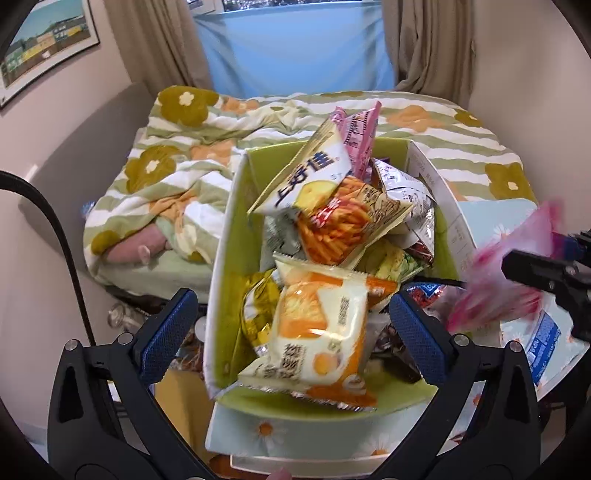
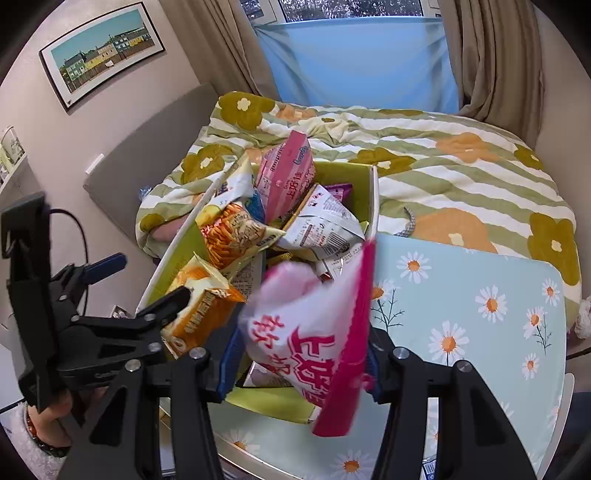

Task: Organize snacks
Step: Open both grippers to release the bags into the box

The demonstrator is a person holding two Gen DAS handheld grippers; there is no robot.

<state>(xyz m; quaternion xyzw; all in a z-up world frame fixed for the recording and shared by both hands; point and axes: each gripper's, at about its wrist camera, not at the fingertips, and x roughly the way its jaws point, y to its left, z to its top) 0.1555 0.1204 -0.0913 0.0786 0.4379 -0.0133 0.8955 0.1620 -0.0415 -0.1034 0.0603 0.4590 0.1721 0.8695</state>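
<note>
Lighting: soft daylight, even and fairly bright; we trace it to the window above the bed's far end, partly screened by a blue sheet glowing below it; shadows faint, gathered low, nearest the cameras and farthest from the window; no harsh glare, only small glints on foil wrappers. Quality: strong fisheye bending, dark vignette at all corners; we find the pink packet motion-smeared in both views, the orange packet slightly soft; the far bedding stays sharp.
</note>
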